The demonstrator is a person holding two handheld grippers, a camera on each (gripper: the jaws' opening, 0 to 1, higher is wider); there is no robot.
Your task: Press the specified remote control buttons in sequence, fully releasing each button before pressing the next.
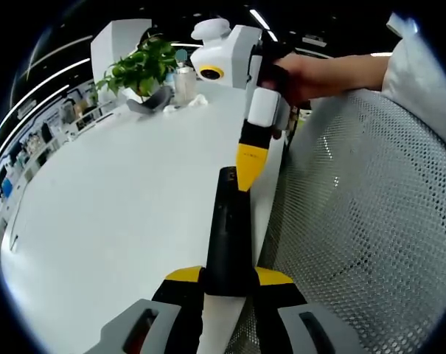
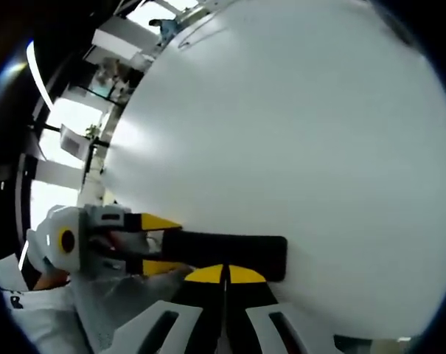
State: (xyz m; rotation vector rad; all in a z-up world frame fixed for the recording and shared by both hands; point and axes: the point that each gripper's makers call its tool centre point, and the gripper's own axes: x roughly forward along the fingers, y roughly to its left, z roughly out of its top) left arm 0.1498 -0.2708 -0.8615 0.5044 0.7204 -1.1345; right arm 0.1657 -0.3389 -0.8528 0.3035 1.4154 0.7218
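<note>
A black remote control (image 1: 226, 236) lies lengthwise along the right edge of the white table (image 1: 119, 206). My left gripper (image 1: 230, 275) is shut on its near end, a yellow tip on each side. My right gripper (image 1: 248, 173), held by a hand (image 1: 318, 74), comes down from above with its jaws shut, and its yellow tip rests on the remote's far end. In the right gripper view the remote (image 2: 230, 252) lies crosswise just above my right gripper (image 2: 225, 274). The left gripper (image 2: 160, 245) clamps it from the left. The buttons are not discernible.
A potted plant (image 1: 138, 66), a small bottle (image 1: 183, 77) and a grey object (image 1: 152, 103) stand at the table's far end. A grey mesh chair back (image 1: 370, 221) is close against the table's right edge. The white tabletop (image 2: 281, 133) stretches wide beyond the remote.
</note>
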